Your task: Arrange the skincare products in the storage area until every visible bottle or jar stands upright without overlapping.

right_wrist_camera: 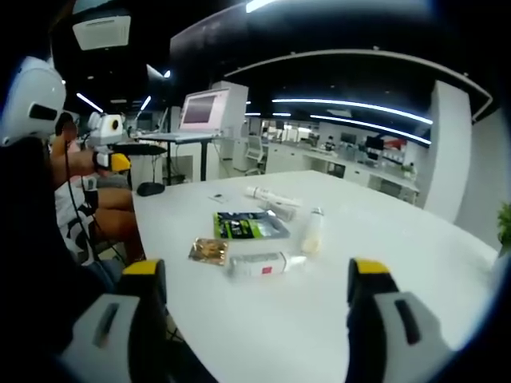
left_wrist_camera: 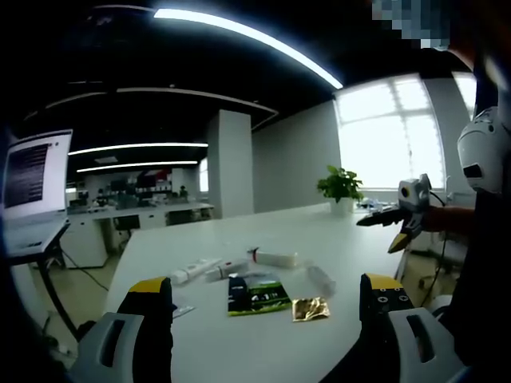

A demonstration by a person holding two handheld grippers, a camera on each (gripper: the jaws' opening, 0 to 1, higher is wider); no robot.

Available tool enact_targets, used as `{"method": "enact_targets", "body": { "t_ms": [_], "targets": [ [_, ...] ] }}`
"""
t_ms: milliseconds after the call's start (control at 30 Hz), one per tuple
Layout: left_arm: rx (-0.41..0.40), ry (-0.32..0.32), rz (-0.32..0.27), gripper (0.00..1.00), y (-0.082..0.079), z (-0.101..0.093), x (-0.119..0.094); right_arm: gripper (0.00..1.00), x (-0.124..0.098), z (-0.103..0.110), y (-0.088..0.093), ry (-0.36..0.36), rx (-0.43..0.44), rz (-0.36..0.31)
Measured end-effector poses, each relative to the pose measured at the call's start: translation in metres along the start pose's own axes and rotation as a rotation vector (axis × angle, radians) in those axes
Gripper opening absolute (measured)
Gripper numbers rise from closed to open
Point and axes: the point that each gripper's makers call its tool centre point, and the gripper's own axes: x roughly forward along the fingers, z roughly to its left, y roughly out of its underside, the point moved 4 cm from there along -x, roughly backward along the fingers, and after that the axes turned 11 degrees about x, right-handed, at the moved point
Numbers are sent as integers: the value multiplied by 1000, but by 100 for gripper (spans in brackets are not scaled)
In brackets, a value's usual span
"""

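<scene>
Several skincare items lie flat on the white table: two white tubes, a white bottle with a red mark and a clear bottle. A green-black packet and a gold sachet lie nearest. My left gripper is open, short of them and holding nothing. In the right gripper view the red-marked bottle, clear bottle, tubes, packet and sachet lie ahead of my open, empty right gripper. The right gripper hovers off the table's right side.
A laptop stands on a raised stand beyond the table's far corner, with a dark mouse-like object near that edge. A potted plant stands at the table's far end. A person's arm and legs are at the table's side.
</scene>
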Motion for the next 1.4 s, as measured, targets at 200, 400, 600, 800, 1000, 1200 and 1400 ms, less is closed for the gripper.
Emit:
{"method": "enact_targets", "body": {
  "t_ms": [200, 400, 600, 800, 1000, 1200, 1400],
  "targets": [
    [2, 4, -6, 98, -1, -1, -1, 95, 1, 0, 1, 0, -4, 10],
    [-4, 3, 0, 98, 1, -1, -2, 95, 3, 1, 0, -3, -13, 10],
    [1, -2, 1, 99, 2, 0, -1, 94, 4, 0, 5, -4, -7, 24],
    [-4, -8, -1, 99, 3, 0, 0, 95, 2, 3, 3, -10, -2, 17],
    [-12, 3, 18, 99, 14, -4, 4, 96, -1, -6, 15, 27, 17, 68],
    [45, 15, 44, 99, 20, -10, 7, 97, -10, -13, 0, 61, -6, 103],
    [-3, 26, 0, 99, 17, -12, 8, 95, -6, -20, -8, 64, -9, 159]
  ]
}}
